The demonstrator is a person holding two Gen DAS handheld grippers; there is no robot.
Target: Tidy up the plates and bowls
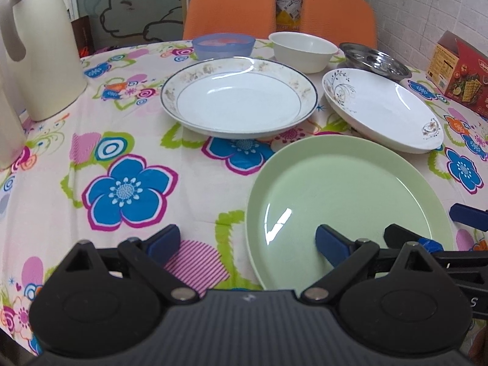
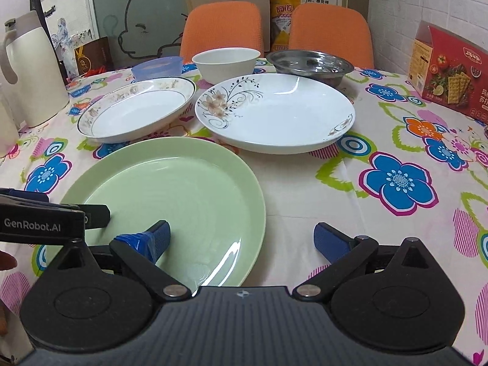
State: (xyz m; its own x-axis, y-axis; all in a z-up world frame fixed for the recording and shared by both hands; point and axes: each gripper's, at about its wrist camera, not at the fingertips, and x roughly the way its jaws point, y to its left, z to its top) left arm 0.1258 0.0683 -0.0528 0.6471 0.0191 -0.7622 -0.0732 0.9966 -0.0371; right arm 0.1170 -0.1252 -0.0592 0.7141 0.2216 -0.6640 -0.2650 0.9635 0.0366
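Observation:
A pale green plate (image 1: 344, 204) (image 2: 170, 201) lies nearest on the flowered tablecloth. Behind it sit a white plate with a dark rim line (image 1: 239, 96) (image 2: 137, 109) and a white plate with a flower print (image 1: 384, 109) (image 2: 276, 113). Farther back stand a blue bowl (image 1: 224, 45) (image 2: 158, 67), a white bowl (image 1: 303, 50) (image 2: 225, 64) and a steel dish (image 1: 375, 61) (image 2: 309, 62). My left gripper (image 1: 248, 241) is open, straddling the green plate's left edge. My right gripper (image 2: 242, 239) is open over the plate's right edge. Neither holds anything.
A cream thermos jug (image 1: 39, 45) (image 2: 33, 70) stands at the left. A red cracker box (image 1: 460, 73) (image 2: 448, 67) sits at the right. Two orange chairs (image 1: 231, 9) (image 2: 331, 30) stand behind the table. Bare tablecloth (image 1: 122, 183) lies left of the green plate.

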